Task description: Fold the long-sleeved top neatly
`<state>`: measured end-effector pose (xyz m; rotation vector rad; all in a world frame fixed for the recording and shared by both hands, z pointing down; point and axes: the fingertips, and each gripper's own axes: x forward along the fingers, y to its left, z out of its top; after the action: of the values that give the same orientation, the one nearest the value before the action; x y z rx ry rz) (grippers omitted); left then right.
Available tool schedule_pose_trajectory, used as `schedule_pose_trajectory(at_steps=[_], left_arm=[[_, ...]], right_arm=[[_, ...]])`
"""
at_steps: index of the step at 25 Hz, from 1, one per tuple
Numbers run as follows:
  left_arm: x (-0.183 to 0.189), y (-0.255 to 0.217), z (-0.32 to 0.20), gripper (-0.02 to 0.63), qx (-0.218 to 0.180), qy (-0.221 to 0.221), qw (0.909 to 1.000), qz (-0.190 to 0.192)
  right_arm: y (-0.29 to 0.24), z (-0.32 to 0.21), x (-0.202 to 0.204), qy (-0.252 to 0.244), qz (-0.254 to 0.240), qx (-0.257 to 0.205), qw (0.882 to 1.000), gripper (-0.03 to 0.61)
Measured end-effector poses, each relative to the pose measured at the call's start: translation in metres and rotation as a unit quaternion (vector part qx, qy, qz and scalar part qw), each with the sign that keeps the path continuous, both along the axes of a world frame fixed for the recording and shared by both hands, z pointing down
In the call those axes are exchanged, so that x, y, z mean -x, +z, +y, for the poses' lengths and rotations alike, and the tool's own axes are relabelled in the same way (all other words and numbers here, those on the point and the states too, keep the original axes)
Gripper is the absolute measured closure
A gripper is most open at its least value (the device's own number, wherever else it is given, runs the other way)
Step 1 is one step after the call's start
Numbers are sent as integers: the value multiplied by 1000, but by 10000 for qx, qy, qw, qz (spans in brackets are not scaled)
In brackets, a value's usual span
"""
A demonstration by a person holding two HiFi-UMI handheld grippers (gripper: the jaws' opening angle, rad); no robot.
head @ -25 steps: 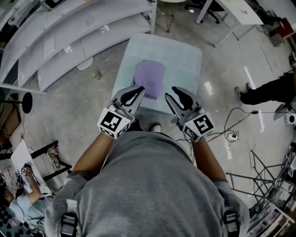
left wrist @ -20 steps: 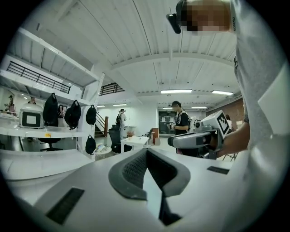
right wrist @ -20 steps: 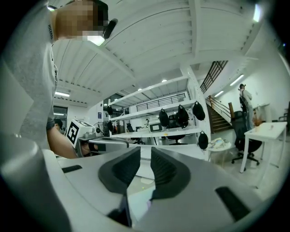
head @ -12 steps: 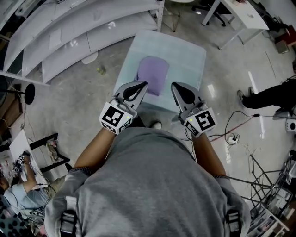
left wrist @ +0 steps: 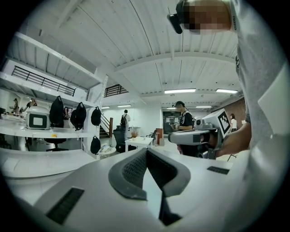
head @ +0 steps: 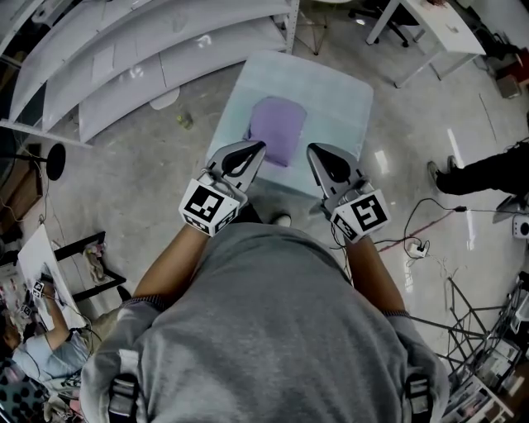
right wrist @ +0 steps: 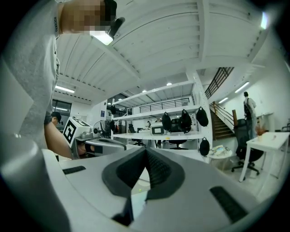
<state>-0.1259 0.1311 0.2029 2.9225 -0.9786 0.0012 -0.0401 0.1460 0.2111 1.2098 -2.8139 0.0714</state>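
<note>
The purple long-sleeved top (head: 278,129) lies folded into a small rectangle on the pale table (head: 335,91) far below in the head view. My left gripper (head: 254,149) is held level above the table's near edge, shut with nothing between its jaws. My right gripper (head: 316,152) hangs level beside it, also shut and holding nothing. In the left gripper view my left gripper (left wrist: 146,152) has its pads together, and the right gripper (left wrist: 195,136) shows across from it. The right gripper view shows my right gripper (right wrist: 146,153) closed, with the left gripper (right wrist: 97,144) opposite.
White shelving (head: 124,58) runs along the left of the table. Another white table (head: 430,25) stands at the top right. A person's legs (head: 483,169) are at the right edge, with cables and a plug (head: 413,244) on the floor. A seated person (head: 37,355) is at the lower left.
The right gripper's jaws have closed. Both grippers have stayed almost in place near the table's front edge. The view has shifted slightly.
</note>
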Motion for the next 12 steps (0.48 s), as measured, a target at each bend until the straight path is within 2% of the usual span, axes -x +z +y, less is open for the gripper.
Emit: schedule_pose_trajectory(at_steps=[12], left_arm=[[4,-3,-3,597,57,26,10000,21]], right_arm=[[-1,7,-3,54,55,11,10000,571]])
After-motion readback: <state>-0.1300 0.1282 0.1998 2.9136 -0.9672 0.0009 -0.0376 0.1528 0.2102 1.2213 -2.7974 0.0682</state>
